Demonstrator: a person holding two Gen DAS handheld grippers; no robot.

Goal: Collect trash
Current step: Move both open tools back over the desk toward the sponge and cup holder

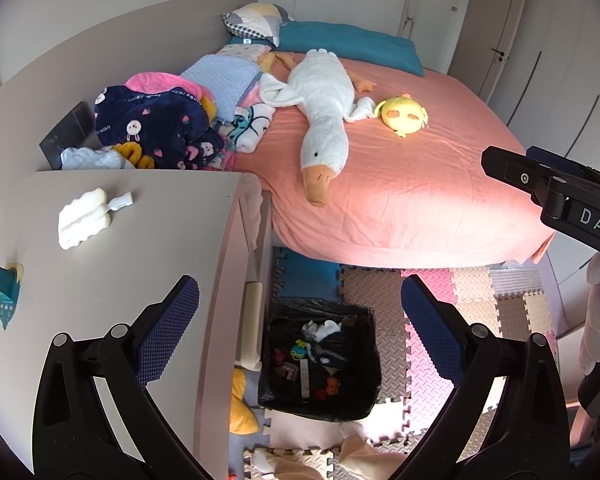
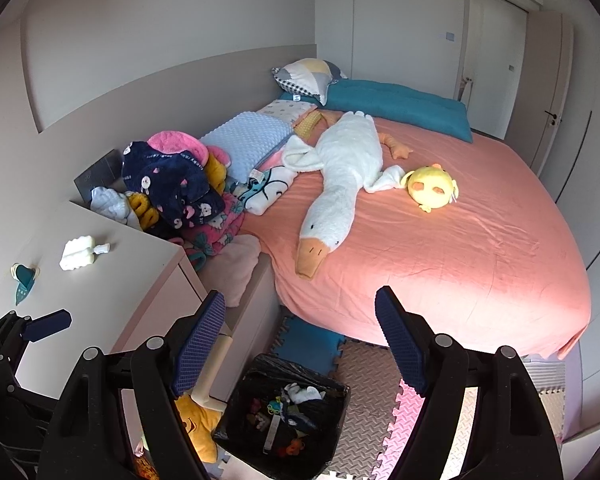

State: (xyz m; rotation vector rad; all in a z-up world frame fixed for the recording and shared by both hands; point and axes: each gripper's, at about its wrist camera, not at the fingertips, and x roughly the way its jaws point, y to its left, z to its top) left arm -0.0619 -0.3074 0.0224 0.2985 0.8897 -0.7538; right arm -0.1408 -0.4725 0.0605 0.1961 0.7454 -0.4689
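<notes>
A bedroom: the pink bed [image 1: 400,184] held a plush goose [image 1: 324,120] and piled clothes [image 1: 160,128]. On the floor mats the bin [image 1: 320,360] already contained several scraps. On the dresser [image 1: 112,280], a white wad [image 1: 84,216] and a teal scrap [image 1: 6,292] seemingly remained. Both the left gripper [image 1: 300,328] and the right gripper [image 2: 300,340] hung above the bin, jaws wide, empty.

A bedroom with pale walls and a beige padded headboard panel [image 2: 148,92]. A bed [image 2: 480,240] in a salmon-pink sheet fills the middle, sunlit along its near edge. A beige dresser [image 1: 140,240] stands to its left. Interlocking foam mats [image 1: 432,300] cover the floor. White wardrobe doors [image 1: 560,72] line the right wall.
</notes>
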